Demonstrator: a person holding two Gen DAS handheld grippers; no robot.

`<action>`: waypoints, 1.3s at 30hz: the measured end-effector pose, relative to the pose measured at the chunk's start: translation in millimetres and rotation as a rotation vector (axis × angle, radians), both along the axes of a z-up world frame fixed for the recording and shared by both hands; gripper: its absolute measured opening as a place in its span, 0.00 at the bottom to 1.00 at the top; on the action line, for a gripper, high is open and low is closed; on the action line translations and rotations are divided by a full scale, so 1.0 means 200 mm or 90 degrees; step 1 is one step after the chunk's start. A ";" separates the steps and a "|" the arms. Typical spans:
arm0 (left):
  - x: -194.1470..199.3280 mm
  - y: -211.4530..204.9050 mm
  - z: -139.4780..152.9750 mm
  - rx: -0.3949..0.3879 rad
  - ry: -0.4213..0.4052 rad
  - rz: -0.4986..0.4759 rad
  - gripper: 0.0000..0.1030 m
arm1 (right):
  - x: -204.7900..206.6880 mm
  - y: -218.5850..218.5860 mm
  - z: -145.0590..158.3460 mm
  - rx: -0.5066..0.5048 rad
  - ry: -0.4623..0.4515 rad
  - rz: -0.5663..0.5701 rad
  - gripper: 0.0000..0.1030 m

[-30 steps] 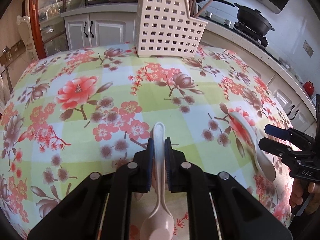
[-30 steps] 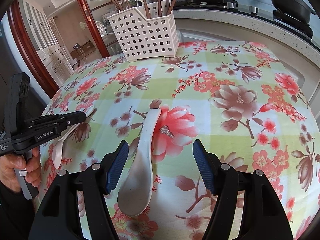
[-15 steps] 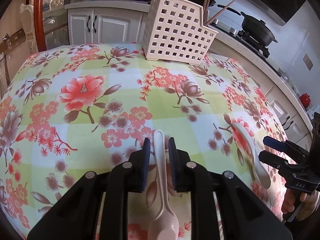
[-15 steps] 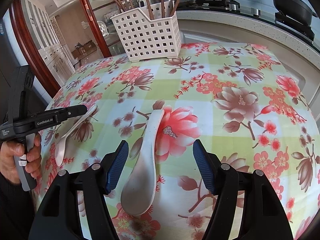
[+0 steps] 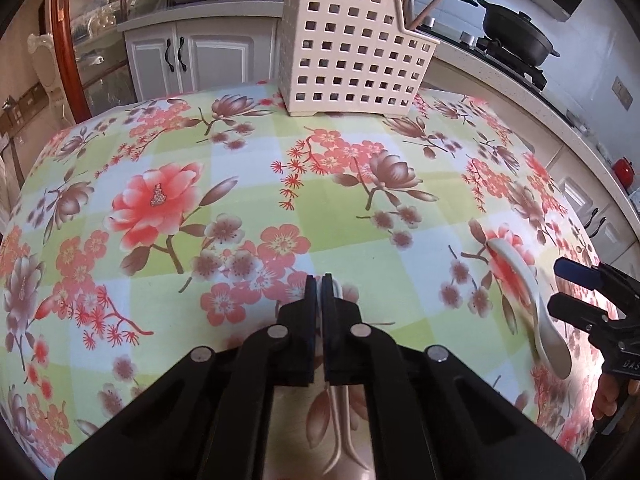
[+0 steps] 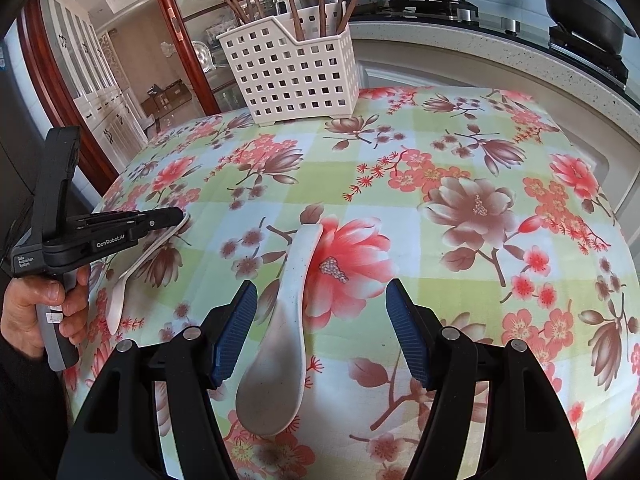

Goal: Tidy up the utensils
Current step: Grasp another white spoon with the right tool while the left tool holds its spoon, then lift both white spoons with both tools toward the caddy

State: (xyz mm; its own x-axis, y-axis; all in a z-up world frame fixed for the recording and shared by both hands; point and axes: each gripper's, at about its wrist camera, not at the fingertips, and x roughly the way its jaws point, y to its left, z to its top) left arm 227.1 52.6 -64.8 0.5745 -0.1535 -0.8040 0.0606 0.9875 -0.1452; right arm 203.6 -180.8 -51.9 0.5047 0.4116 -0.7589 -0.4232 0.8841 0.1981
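Jaws of left gripper [image 5: 321, 280], a second ago astride handle of slim beige plastic spoon [image 6: 120, 292], now shut together. Handle peeks just right of pads, so grip looks missed; retry likely. Spoon lies flat on floral tablecloth [image 5: 160, 280], well short of perforated white basket [image 5: 344, 40]. Glossy white ceramic spoon [image 6: 280, 352] likewise short of basket, untouched between wide-apart jaws of right gripper [image 6: 320, 286].

A: How is the left gripper [image 5: 319, 280] set?
B: Jaws brought tight together, tilted down toward the tabletop [image 5: 248, 184], clamped on the thin handle of a pale spoon [image 6: 120, 296] that lies there. A hand [image 6: 38, 312] wraps its grip, with a dark sleeve behind.

A: And the right gripper [image 6: 322, 330]?
B: Jaws spread wide, blue pads [image 6: 236, 332] apart, also angled down at the tabletop. They straddle the white spoon [image 6: 280, 344] without touching it.
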 end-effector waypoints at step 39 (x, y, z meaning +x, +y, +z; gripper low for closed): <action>-0.43 0.02 0.45 -0.051 -0.178 -0.025 0.00 | 0.03 0.13 0.15 -0.047 -0.038 0.020 0.16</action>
